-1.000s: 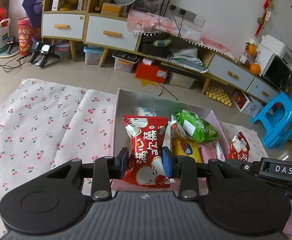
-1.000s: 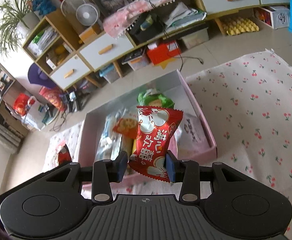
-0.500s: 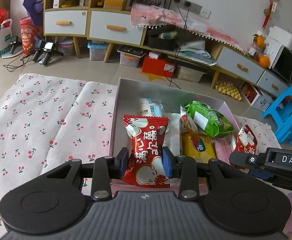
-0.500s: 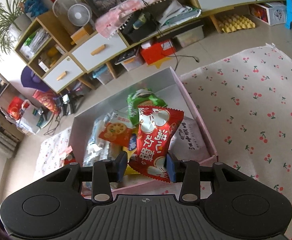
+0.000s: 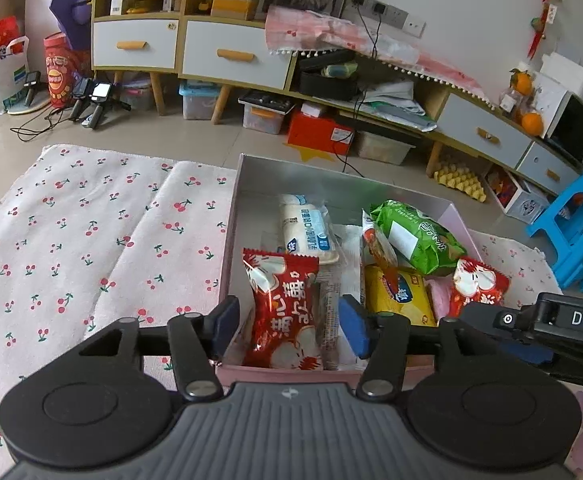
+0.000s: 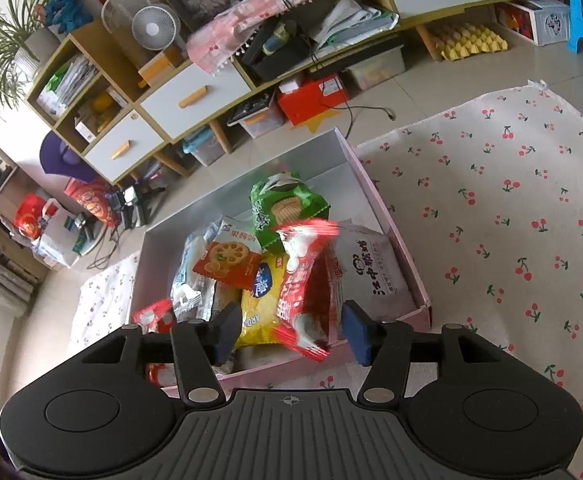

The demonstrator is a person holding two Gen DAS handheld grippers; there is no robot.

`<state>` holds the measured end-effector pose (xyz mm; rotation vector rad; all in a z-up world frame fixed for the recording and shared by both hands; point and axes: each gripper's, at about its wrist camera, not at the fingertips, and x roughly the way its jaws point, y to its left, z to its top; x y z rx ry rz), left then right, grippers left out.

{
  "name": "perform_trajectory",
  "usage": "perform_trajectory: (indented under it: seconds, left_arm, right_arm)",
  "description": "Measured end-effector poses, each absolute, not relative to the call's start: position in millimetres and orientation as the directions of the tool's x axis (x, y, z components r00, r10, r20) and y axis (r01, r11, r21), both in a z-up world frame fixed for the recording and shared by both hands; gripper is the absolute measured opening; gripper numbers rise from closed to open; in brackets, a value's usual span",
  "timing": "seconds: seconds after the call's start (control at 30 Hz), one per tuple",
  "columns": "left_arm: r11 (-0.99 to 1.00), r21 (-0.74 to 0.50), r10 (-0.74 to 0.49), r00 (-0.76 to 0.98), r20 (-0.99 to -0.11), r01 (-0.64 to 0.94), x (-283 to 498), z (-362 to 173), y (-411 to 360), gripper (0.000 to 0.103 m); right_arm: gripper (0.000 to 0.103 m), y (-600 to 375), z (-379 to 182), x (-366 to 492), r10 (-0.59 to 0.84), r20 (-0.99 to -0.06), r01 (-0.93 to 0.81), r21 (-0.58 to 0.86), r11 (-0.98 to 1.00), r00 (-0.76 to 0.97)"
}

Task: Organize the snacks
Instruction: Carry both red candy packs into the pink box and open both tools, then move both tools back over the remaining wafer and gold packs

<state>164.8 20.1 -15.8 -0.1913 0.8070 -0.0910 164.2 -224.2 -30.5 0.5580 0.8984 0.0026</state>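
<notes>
Two hand-held grippers hover over a pink snack box [image 5: 462, 216] set on a cherry-print cloth [image 5: 91, 232]. The left gripper [image 5: 289, 326] has its blue pads spread apart; between them, at lower centre of its view, a red candy packet [image 5: 281, 312] lies inside the box, touching neither pad. The right gripper [image 6: 291, 334] is likewise spread wide, and a second red packet [image 6: 307, 284], motion-blurred, sits between its pads in mid-frame, clear of both, over the box's near end. In the box lie a green biscuit bag [image 6: 287, 208], a yellow packet [image 6: 259, 300], an orange cracker packet [image 6: 227, 262] and a white pouch [image 6: 371, 268].
</notes>
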Motion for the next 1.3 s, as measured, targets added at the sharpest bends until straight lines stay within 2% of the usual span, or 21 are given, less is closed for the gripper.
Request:
perform_trajectory:
  seconds: [0.17, 0.4, 0.5, 0.83, 0.93, 1.3]
  left_arm:
    - [0.98, -0.201, -0.159, 0.671, -0.724, 0.015, 163.0, -16.1, 16.8, 0.064]
    - [0.985, -0.161, -0.159, 0.664, -0.73, 0.059, 150.2, -10.1, 9.4, 0.074]
    - [0.985, -0.147, -0.172, 0.667, -0.725, 0.094, 143.2, -5.6, 6.5, 0.079]
    - [0.99, -0.061, -0.131, 0.663, -0.737, 0.128, 129.1, -3.5, 8.7, 0.094]
    - [0.989, -0.058, -0.133, 0.655, -0.744, 0.135, 125.5, -4.7, 13.0, 0.095]
    - [0.986, -0.065, -0.146, 0.612, -0.777, 0.154, 113.4, -16.3, 27.1, 0.096]
  right_arm:
    - [0.066, -225.4, -26.3, 162.9, 0.226, -0.74, 0.226, 0.457, 0.86, 0.634]
    - [0.069, -231.7, -22.4, 155.4, 0.228, -0.746, 0.247, 0.467, 0.849, 0.626]
    - [0.072, -233.3, -20.5, 150.8, 0.212, -0.753, 0.243, 0.443, 0.863, 0.623]
    - [0.075, -235.4, -16.4, 128.6, 0.187, -0.787, 0.192, 0.361, 0.913, 0.588]
    - [0.079, -234.5, -16.1, 121.3, 0.178, -0.796, 0.177, 0.335, 0.925, 0.578]
    - [0.079, -222.9, -24.4, 101.7, 0.17, -0.851, 0.149, 0.276, 0.95, 0.496]
